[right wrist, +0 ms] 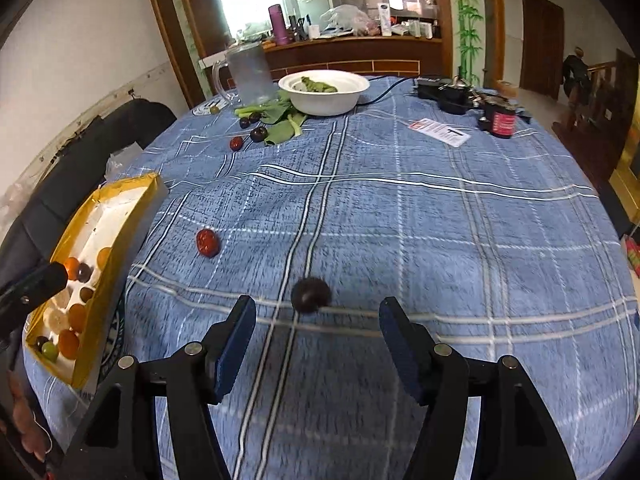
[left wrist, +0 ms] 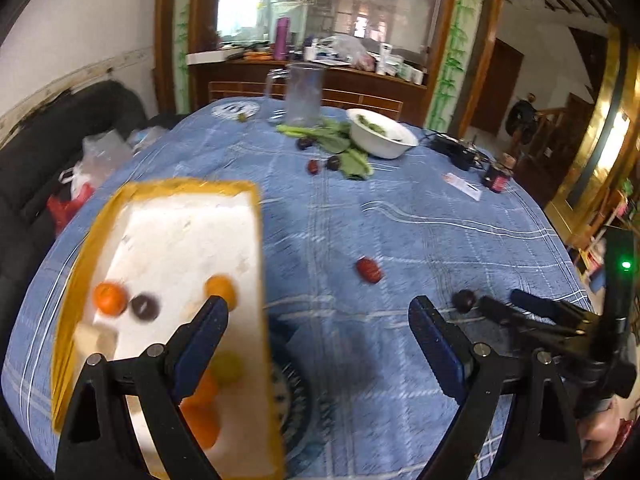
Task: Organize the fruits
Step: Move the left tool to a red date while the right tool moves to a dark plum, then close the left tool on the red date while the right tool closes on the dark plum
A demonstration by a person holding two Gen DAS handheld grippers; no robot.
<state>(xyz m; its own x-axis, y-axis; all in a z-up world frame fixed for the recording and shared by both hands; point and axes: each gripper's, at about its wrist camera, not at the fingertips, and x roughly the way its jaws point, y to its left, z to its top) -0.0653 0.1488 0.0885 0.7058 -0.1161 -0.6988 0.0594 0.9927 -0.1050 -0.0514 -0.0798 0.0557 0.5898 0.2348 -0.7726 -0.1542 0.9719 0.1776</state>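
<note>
A: So how far along?
B: Partly. Several fruits lie in the box (right wrist: 116, 240); a dark plum (right wrist: 311, 294) and red date (right wrist: 207, 242) lie right of it on the tabletop (right wrist: 440, 240), more beyond.
A: Grippers?
B: Right gripper (right wrist: 316, 338) spread behind the plum; left gripper (left wrist: 318, 336) spread, empty.

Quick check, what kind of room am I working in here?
Most likely a home dining room: a round table under a blue checked tablecloth, a cluttered wooden sideboard behind it, and a white bowl of greens.

Dark plum (right wrist: 311, 294) and red date (right wrist: 207, 242) lie loose on the cloth.
</note>
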